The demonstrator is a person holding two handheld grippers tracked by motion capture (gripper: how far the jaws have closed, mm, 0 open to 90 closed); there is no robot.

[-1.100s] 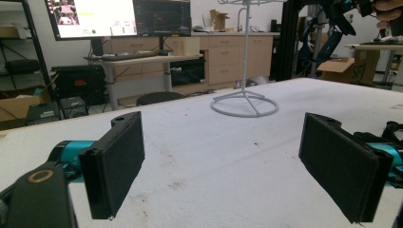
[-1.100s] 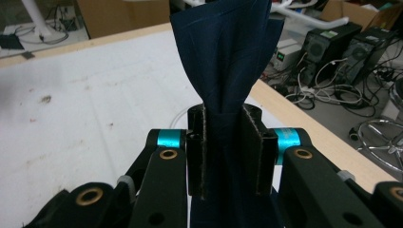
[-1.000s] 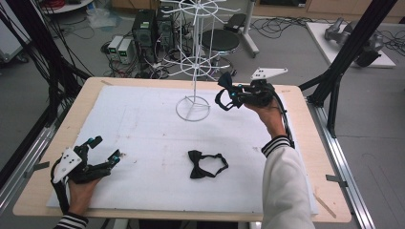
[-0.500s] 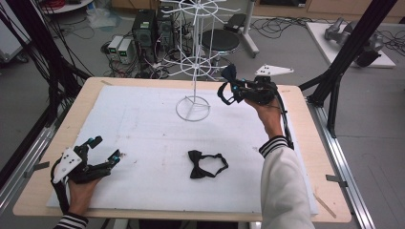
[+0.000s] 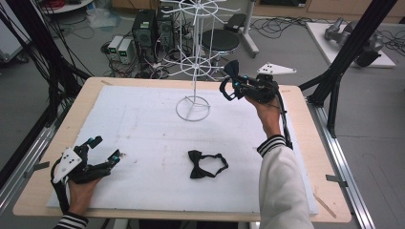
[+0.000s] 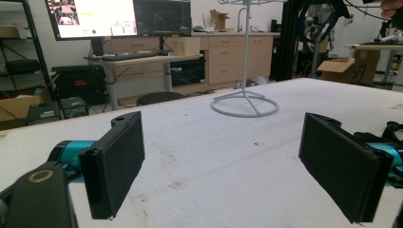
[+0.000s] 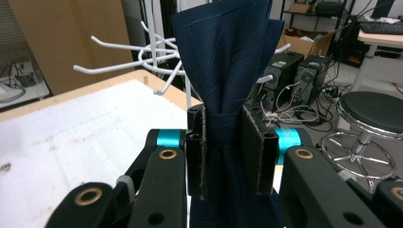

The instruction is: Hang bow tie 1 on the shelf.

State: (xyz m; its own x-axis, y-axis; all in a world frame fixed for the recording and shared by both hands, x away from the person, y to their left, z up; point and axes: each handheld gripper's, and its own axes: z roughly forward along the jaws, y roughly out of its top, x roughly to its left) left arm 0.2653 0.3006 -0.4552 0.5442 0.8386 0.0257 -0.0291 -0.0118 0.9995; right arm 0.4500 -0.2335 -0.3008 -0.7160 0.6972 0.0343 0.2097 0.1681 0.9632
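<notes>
My right gripper is raised by the upper tiers of the white wire rack at the back of the table. It is shut on a navy bow tie. In the right gripper view the pads pinch the navy bow tie at its narrow middle, and the rack's hooks lie just behind it. A black bow tie with its strap lies flat on the white mat. My left gripper rests at the front left, open, with nothing between its jaws.
The rack's ring base stands on the white mat at centre back, also seen ahead in the left gripper view. Black frame posts flank the table. A stool, computers and cables are on the floor behind it.
</notes>
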